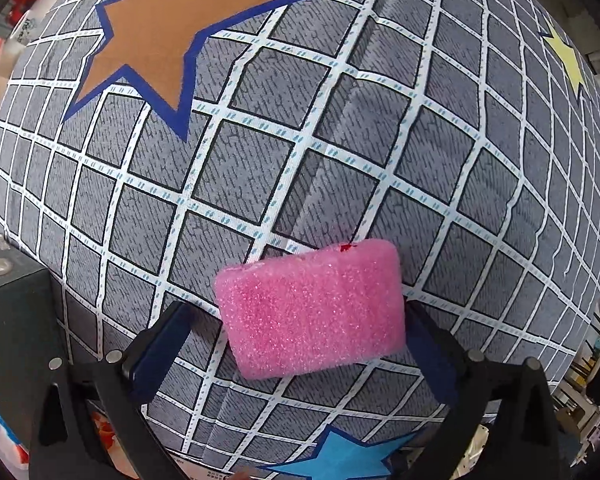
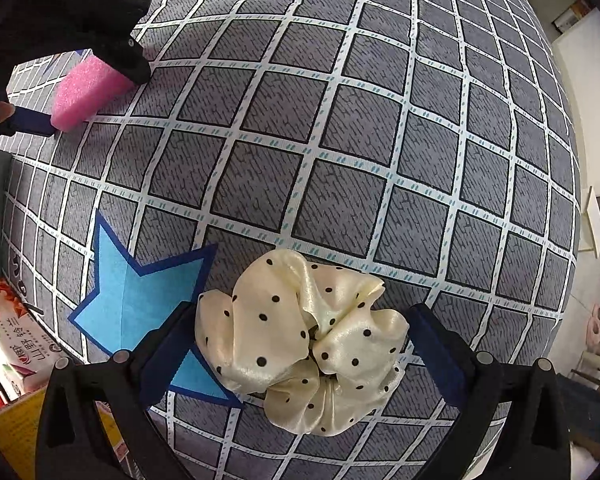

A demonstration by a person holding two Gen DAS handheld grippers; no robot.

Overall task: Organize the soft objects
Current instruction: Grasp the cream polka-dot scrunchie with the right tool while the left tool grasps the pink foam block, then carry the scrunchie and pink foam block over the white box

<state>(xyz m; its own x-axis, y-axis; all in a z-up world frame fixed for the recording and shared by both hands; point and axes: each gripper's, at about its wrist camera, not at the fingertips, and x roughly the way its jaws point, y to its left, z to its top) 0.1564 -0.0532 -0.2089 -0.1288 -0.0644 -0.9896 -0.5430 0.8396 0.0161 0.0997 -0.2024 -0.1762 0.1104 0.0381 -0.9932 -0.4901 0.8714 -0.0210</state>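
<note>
A pink foam sponge (image 1: 312, 310) lies on a grey checked cloth (image 1: 260, 160) between the fingers of my left gripper (image 1: 300, 340). The left finger stands well clear of it, the right finger is at its edge, so the jaws are open. The sponge (image 2: 88, 94) and left gripper (image 2: 72, 92) also show at the far left in the right wrist view. A cream polka-dot scrunchie (image 2: 304, 340) lies between the open fingers of my right gripper (image 2: 300, 344), with gaps on both sides.
The cloth carries an orange star (image 1: 160, 36), a yellow star (image 1: 566, 60) and a blue star (image 2: 136, 304). A tissue pack (image 2: 12, 340) and a yellow box (image 2: 8, 432) lie at the near left edge. A dark block (image 1: 8, 292) sits at left.
</note>
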